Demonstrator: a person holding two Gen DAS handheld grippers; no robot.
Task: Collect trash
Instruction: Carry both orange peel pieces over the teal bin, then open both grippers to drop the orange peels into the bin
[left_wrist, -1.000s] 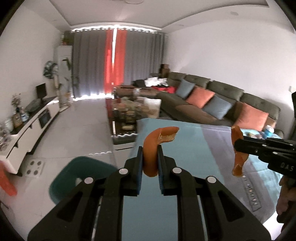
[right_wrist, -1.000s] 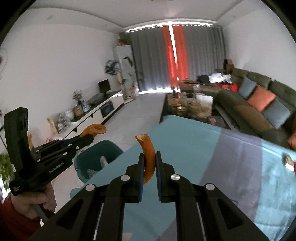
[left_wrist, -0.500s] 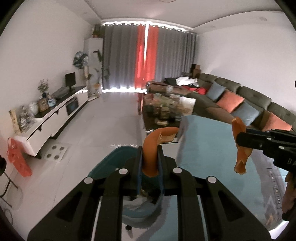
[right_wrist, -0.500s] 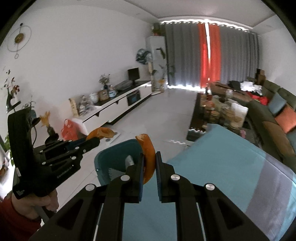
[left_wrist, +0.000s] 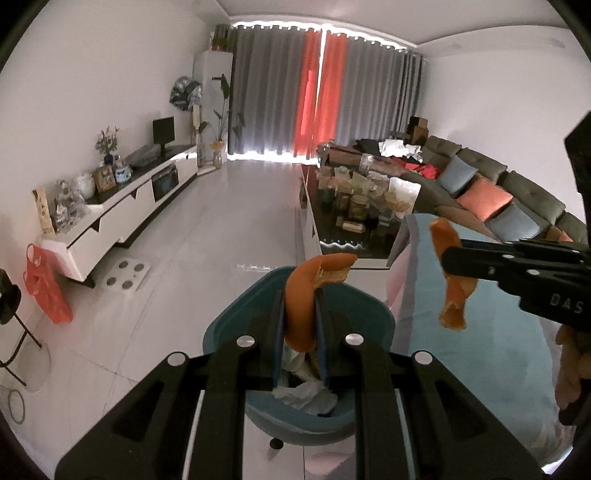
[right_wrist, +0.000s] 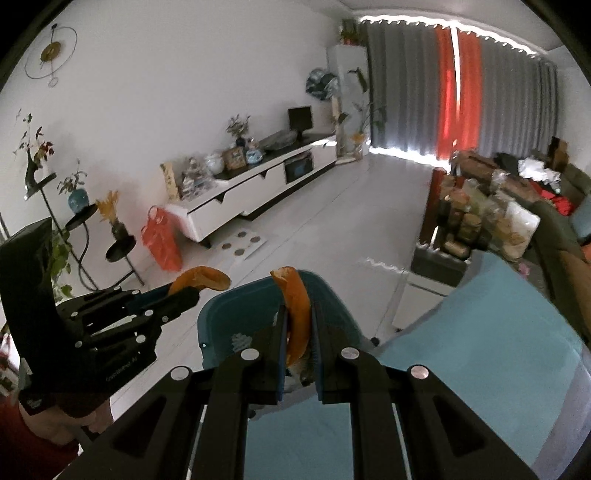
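My left gripper (left_wrist: 300, 321) is shut on a curved strip of orange peel (left_wrist: 306, 295), held over the teal trash bin (left_wrist: 229, 325) on the floor, which has crumpled white paper (left_wrist: 306, 395) inside. My right gripper (right_wrist: 298, 332) is shut on a second orange peel (right_wrist: 295, 314), above the same bin (right_wrist: 236, 317) near its table-side rim. In the left wrist view the right gripper (left_wrist: 448, 266) comes in from the right with its peel (left_wrist: 452, 280) hanging over the table's edge. The right wrist view shows the left gripper (right_wrist: 184, 291) at left with its peel (right_wrist: 203, 278).
A table with a teal cloth (right_wrist: 498, 332) lies right of the bin. Beyond it stand a cluttered coffee table (left_wrist: 354, 206) and a grey sofa with cushions (left_wrist: 491, 195). A white TV cabinet (left_wrist: 122, 206) lines the left wall, with a red bag (left_wrist: 44, 288) hanging near it.
Both grippers have swung left off the teal table, each still holding its peel. The bin has come from the left side to right under the fingers.
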